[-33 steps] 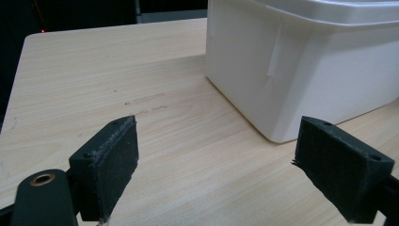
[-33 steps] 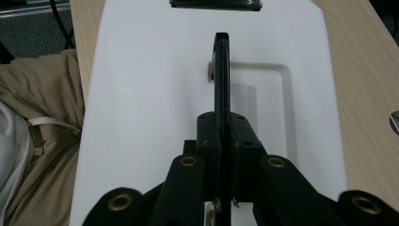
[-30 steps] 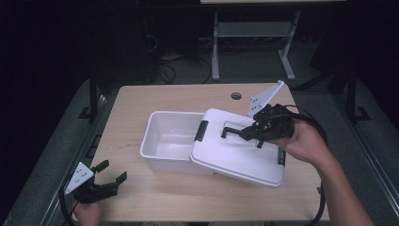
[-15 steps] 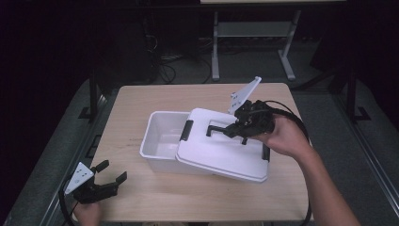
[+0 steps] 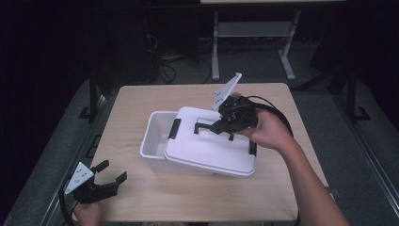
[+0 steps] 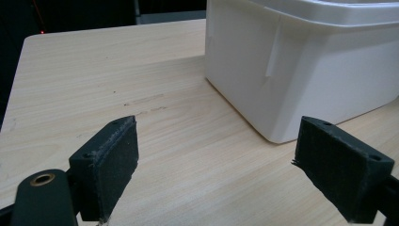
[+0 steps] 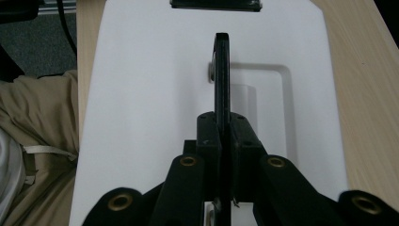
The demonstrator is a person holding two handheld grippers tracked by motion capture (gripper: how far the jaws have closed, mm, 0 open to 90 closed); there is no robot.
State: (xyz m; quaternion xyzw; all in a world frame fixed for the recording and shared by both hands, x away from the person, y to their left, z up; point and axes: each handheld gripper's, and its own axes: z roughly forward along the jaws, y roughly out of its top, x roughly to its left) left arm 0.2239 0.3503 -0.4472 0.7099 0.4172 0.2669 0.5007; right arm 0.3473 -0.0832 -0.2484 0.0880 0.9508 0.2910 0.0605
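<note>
Right tool (image 5: 221, 128) clamped tight on the black handle (image 7: 221, 70) of the white lid (image 5: 207, 148), jaws pinched shut either side of that thin bar. The lid sits skewed over the white bin (image 5: 155, 136), covering its right part and overhanging on that side, w/ the left end of the bin open to view. Can't tell if the lid rests on the rim or hangs just above it.

Left tool (image 5: 101, 181) is down at the near-left corner of the table (image 5: 141, 99), jaws spread wide, nothing between them, well apart from the bin. In its own view the bin's wall (image 6: 301, 80) stands just ahead, smooth and slightly glossy.

Handling, my read: lid's a broad, thin moulded plastic sheet w/ rounded corners, prob light but floppy-ish, and held by one centre handle it'll want to tilt or swing. The handle's the right spot to take it: stiff, narrow, sits in a shallow recess. Black latches (image 5: 175, 128) at the ends look like hinged clips. Bin's rigid, smooth-walled, likely slides easily on the pale wood-grain top.
</note>
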